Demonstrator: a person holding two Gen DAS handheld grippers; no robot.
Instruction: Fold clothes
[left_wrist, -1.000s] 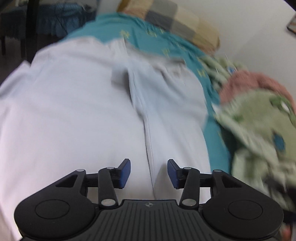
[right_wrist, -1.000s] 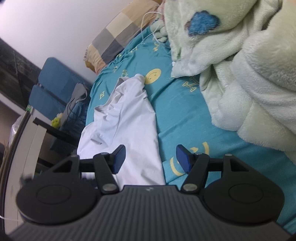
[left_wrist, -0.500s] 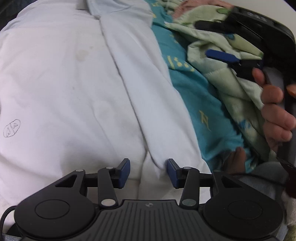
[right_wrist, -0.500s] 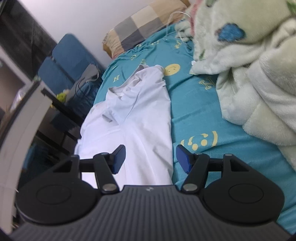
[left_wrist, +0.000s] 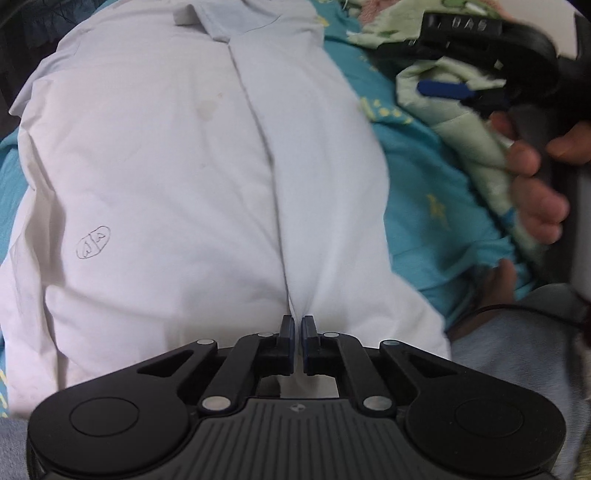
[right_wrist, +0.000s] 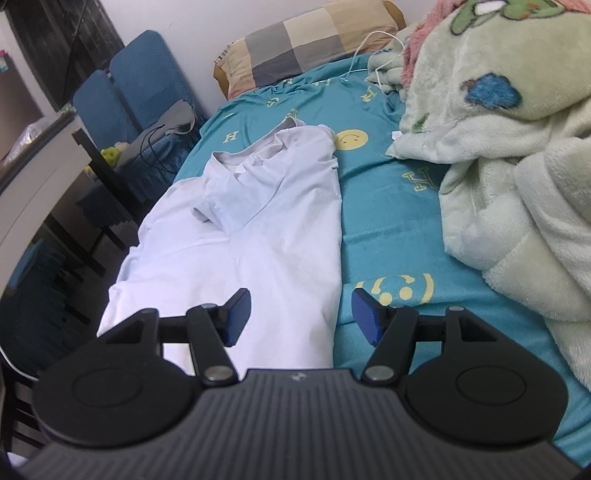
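A white T-shirt (left_wrist: 177, 177) lies flat on the teal bed sheet, its right side folded inward along a lengthwise crease. My left gripper (left_wrist: 298, 325) is shut on the shirt's bottom hem at the foot of that crease. The shirt also shows in the right wrist view (right_wrist: 258, 236), collar at the far end. My right gripper (right_wrist: 301, 314) is open and empty, hovering over the shirt's right edge near the hem. It also shows in the left wrist view (left_wrist: 461, 92), held in a hand at the upper right.
A fluffy pale-green blanket (right_wrist: 517, 155) is piled on the right side of the bed. A checked pillow (right_wrist: 306, 40) lies at the head. Blue chairs (right_wrist: 125, 88) and a dark table stand beyond the bed's left edge. The teal sheet (right_wrist: 388, 206) runs between shirt and blanket.
My left gripper has come down to the shirt's hem and closed on it. My right gripper has tilted so more of the bed shows, still open.
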